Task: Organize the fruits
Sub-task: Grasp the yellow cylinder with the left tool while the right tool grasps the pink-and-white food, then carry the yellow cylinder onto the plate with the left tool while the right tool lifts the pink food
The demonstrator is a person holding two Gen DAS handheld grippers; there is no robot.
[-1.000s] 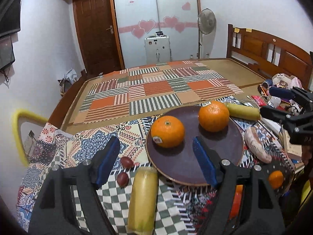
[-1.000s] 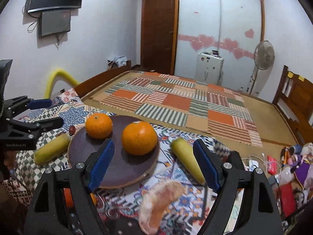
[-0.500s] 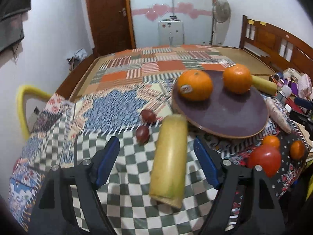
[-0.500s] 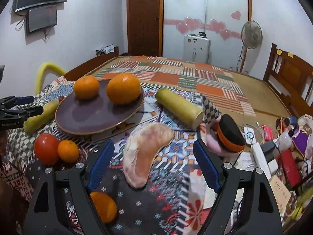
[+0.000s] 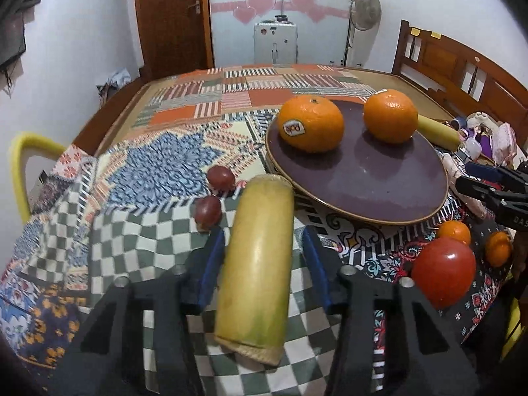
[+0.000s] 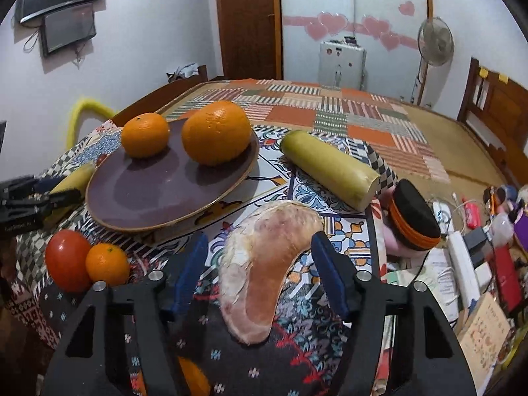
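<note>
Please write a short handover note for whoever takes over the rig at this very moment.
Left claw: open, astride the near yellow-green cylinder on the checked cloth, not yet closed.
Right claw: open, around the pale crescent-shaped piece, not gripping.
Done: two large oranges sit on the purple plate.
Left off the plate: red tomato, small oranges, two small dark red fruits, second yellow-green cylinder.
Next, probably: close each claw and move its piece.

Small orange [image 6: 193,378] mostly hidden behind right tool [image 6: 259,254].
</note>
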